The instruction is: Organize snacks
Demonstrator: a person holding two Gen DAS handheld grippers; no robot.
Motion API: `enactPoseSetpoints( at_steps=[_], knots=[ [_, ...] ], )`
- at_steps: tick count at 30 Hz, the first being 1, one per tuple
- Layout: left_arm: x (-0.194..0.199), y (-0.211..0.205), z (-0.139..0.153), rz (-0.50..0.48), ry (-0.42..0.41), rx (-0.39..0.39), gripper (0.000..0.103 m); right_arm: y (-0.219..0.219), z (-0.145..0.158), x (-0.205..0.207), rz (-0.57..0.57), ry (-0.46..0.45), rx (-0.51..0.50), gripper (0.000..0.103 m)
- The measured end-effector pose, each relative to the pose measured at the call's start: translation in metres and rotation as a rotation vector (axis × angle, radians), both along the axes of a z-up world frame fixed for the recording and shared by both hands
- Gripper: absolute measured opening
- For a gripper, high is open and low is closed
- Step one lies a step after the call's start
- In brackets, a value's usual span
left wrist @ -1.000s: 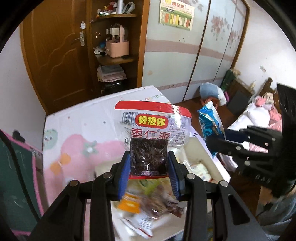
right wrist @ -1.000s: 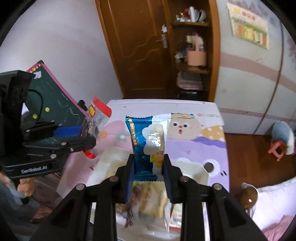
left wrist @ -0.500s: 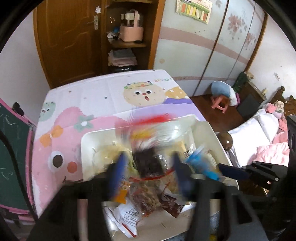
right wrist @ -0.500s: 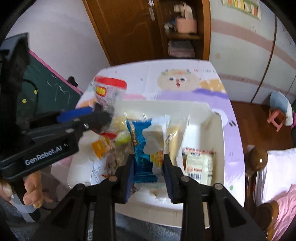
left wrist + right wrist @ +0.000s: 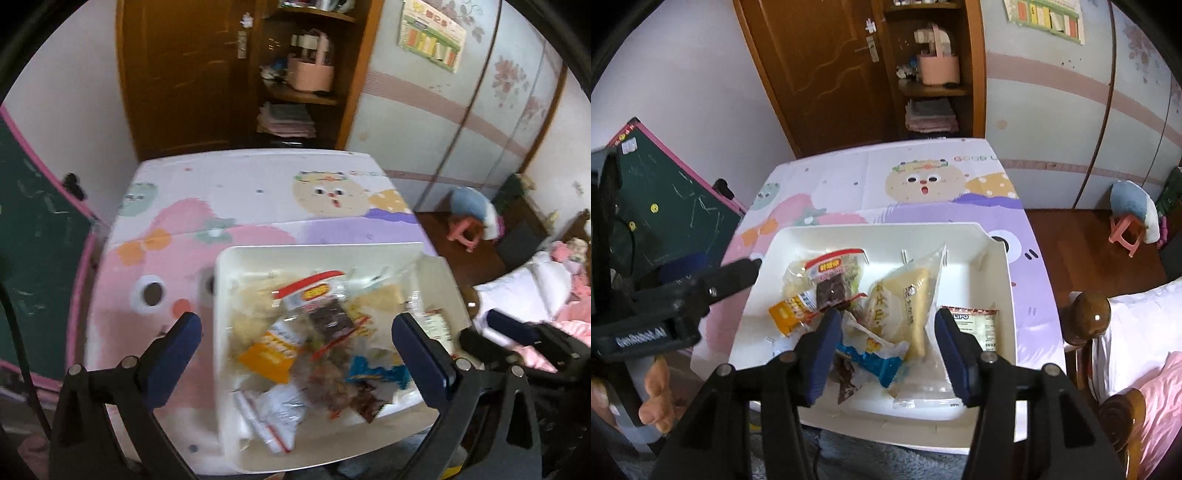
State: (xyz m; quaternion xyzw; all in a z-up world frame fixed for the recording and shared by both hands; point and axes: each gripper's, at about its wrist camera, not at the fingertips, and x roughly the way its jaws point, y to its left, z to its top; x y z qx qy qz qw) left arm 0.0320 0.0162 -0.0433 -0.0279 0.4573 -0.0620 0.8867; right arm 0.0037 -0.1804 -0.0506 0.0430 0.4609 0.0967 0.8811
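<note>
covering the table, a cartoon cloth (image 5: 923,177) holds the white bin (image 5: 997,266); both grippers' jaws just opened, empty.

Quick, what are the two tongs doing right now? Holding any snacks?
Left tongs: open, jaws just spread wide, holding nothing.
Right tongs: open, jaws just opening, holding nothing; blue packet lies in the bin.

Behind the bench with its pastel cartoon-print cover (image 5: 960,192): brown wooden door (image 5: 820,66), open wooden shelf with pink basket (image 5: 940,68) and folded cloths (image 5: 931,116). Left: green chalkboard, pink-framed (image 5: 676,210). Right: small pink stool (image 5: 1126,230), bed with white sheet (image 5: 1137,321).
</note>
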Motion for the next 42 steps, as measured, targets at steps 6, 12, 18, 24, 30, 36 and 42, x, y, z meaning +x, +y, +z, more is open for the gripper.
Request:
enactPoseSetpoints(
  at_steps=[6,12,18,24,30,36,42],
  knots=[
    [-0.019,0.012,0.016,0.058,-0.039,-0.01,0.102,0.006,0.021,-0.014,-0.018,-0.083,-0.023,0.053],
    [-0.039,0.008,0.031,0.088,-0.075,0.02,0.102,0.019,0.039,-0.029,-0.01,-0.155,-0.034,0.053],
    [-0.052,0.004,0.043,0.107,-0.11,0.066,0.102,0.015,0.049,-0.036,-0.053,-0.189,-0.035,0.06],
    [-0.053,0.008,0.041,0.138,-0.088,0.082,0.102,0.012,0.051,-0.039,-0.058,-0.19,-0.023,0.061],
    [-0.055,0.011,0.042,0.16,-0.097,0.089,0.102,0.014,0.053,-0.039,-0.037,-0.175,-0.025,0.061],
    [-0.057,0.012,0.044,0.167,-0.116,0.102,0.102,0.023,0.051,-0.037,-0.017,-0.165,-0.036,0.061],
    [-0.057,0.012,0.044,0.173,-0.118,0.118,0.102,0.027,0.047,-0.033,-0.011,-0.146,-0.033,0.061]
  ],
)
